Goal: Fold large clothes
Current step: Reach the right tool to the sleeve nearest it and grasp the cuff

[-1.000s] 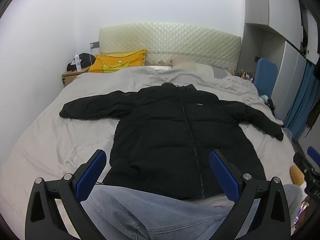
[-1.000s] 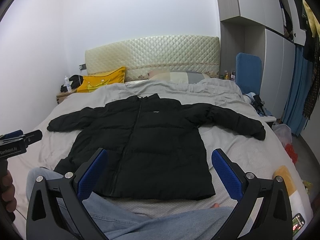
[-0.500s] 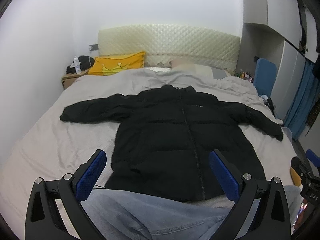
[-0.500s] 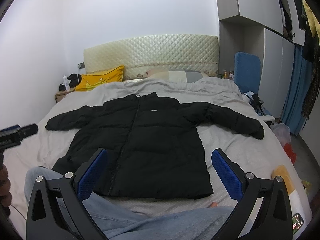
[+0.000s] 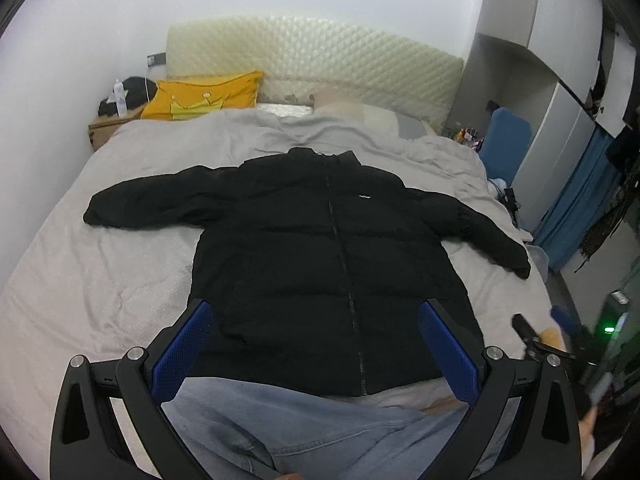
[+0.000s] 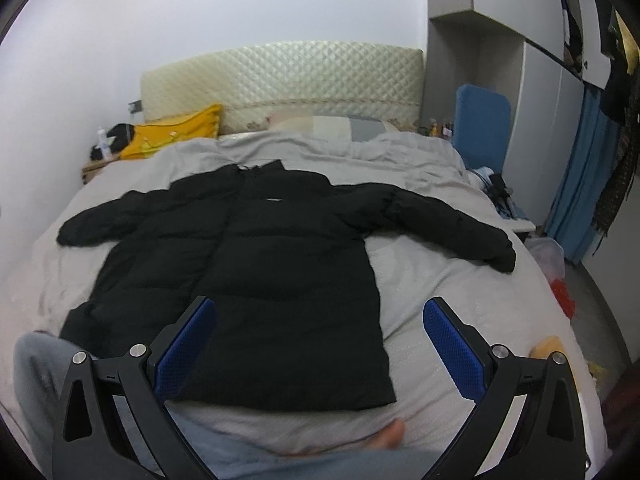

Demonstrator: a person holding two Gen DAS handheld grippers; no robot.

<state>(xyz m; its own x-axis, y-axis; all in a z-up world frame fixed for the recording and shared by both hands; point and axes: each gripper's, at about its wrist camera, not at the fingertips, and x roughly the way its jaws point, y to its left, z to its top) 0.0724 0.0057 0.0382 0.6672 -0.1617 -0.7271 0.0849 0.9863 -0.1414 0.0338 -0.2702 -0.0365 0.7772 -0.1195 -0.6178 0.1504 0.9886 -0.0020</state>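
Fingers of left gripper (image 5: 316,344) and right gripper (image 6: 320,340) spread wide, empty, above flat black jacket (image 5: 320,264) on bed (image 5: 100,280).

A black puffer jacket (image 5: 328,256) lies flat on the grey bed (image 5: 100,272), front up and zipped, collar toward the headboard and hem near the foot edge. Both sleeves spread outward toward the bed's side edges. A small white logo (image 5: 363,196) sits on the chest. The quilted panels look smooth.
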